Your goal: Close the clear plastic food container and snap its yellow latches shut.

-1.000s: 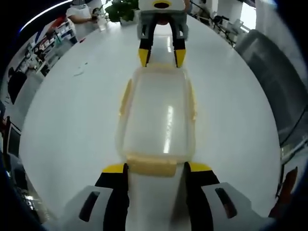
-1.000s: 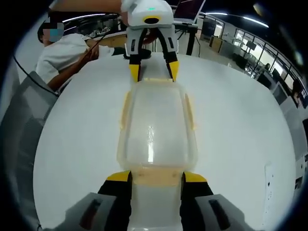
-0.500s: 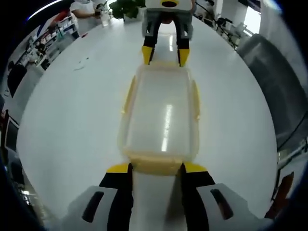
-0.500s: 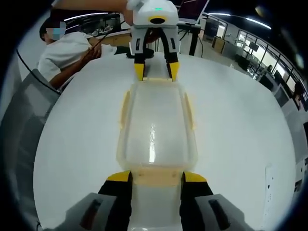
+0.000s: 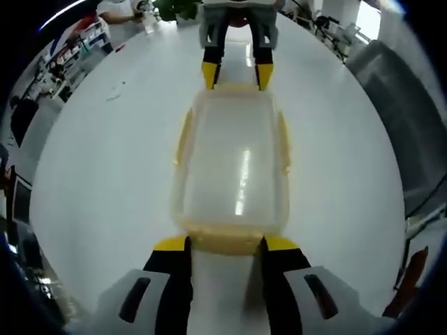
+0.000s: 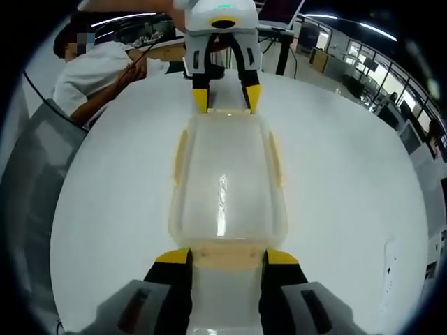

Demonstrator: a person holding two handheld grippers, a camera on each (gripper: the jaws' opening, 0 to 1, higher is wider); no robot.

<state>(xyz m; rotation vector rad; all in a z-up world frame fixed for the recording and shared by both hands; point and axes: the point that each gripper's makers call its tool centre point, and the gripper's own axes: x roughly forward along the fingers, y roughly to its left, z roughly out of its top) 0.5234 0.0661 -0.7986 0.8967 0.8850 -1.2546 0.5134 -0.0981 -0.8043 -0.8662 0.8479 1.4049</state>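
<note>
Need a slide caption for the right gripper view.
Two grippers, right and left, at opposite end latches of a lidded clear container on a white table.

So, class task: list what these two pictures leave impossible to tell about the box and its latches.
- Left gripper view: whether the near end latch is snapped; the left claw straddles it.
- Right gripper view: the same for its near latch between the right claw.
- Box contents: glare and cloudy plastic hide them.
- Side latches: too small to judge.
</note>
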